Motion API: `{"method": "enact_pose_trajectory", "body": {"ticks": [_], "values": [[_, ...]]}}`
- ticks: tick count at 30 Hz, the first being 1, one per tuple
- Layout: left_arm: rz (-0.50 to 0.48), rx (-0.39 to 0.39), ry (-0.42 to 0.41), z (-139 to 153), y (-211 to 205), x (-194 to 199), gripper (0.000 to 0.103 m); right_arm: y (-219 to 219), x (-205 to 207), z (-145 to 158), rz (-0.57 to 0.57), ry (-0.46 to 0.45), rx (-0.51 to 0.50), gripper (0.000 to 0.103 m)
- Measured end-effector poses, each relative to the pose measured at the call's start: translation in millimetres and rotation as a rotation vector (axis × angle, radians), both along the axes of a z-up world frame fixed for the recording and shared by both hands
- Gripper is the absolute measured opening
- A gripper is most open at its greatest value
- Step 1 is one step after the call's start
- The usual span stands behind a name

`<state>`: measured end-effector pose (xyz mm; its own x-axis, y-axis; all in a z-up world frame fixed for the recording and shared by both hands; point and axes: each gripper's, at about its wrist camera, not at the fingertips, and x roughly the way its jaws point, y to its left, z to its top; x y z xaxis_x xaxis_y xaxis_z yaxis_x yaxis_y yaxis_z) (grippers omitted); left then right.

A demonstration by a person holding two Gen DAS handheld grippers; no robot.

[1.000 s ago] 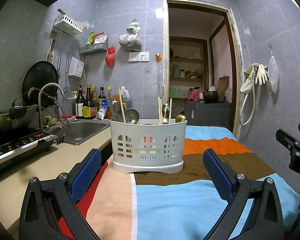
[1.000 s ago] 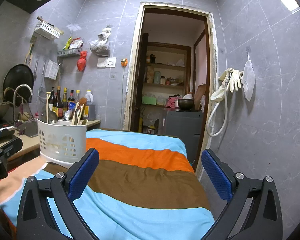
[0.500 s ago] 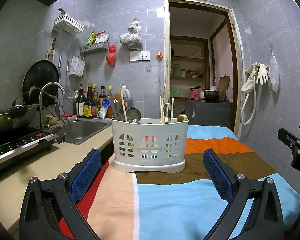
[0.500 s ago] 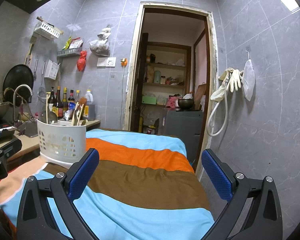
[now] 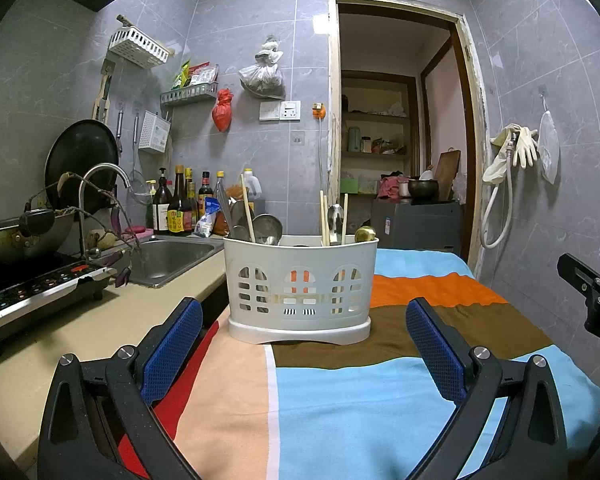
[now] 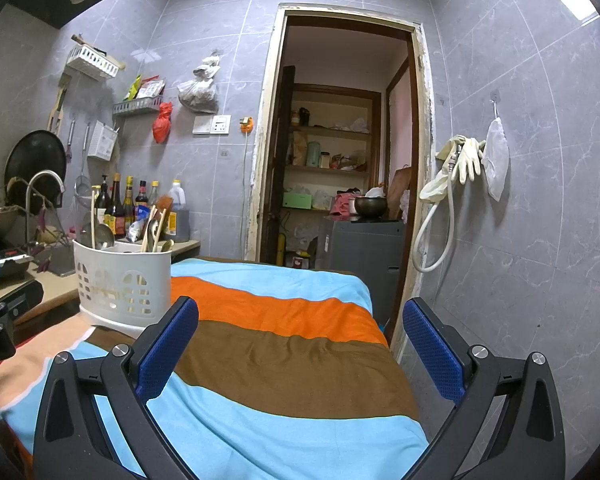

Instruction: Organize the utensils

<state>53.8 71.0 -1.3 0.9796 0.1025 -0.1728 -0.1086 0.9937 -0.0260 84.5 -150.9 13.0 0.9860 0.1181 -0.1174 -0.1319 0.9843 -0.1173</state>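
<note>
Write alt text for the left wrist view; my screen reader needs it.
A white slotted plastic utensil caddy holding chopsticks and spoons stands on a striped cloth, centred ahead of the left gripper, whose blue-padded jaws are open and empty.

The basket (image 5: 300,280) is white with little arch-shaped holes. The cloth (image 5: 360,392) has wide stripes: red and peach at 7 o'clock, light blue, brown and orange further up. The finger pads (image 5: 172,350) are blue, the wall tiles (image 5: 240,60) grey
</note>
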Motion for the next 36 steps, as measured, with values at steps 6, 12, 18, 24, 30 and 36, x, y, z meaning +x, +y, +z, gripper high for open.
{"method": "enact_pose_trajectory", "body": {"ticks": [6,12,18,24,30,36], "values": [[-0.001,-0.001,0.003,0.1,0.0,0.2,0.100,0.0,0.2,-0.2,0.001,0.002,0.001,0.103],[0.001,-0.005,0.002,-1.4,4.3,-1.1,0.100,-0.3,-0.3,-0.3,0.001,0.001,0.004,0.103],[-0.001,-0.007,0.004,-1.4,4.9,-1.0,0.100,-0.5,0.0,-0.4,0.001,0.002,0.003,0.103],[-0.001,-0.007,0.004,-2.3,6.3,-1.7,0.100,0.7,-0.5,-0.6,0.000,0.002,0.004,0.103],[-0.001,-0.007,0.005,-3.3,7.6,-2.0,0.100,0.1,0.1,-0.5,0.000,0.002,0.004,0.103],[0.000,-0.007,0.006,-2.9,7.1,-1.6,0.100,0.9,-0.3,-0.5,-0.001,0.003,0.004,0.103]]}}
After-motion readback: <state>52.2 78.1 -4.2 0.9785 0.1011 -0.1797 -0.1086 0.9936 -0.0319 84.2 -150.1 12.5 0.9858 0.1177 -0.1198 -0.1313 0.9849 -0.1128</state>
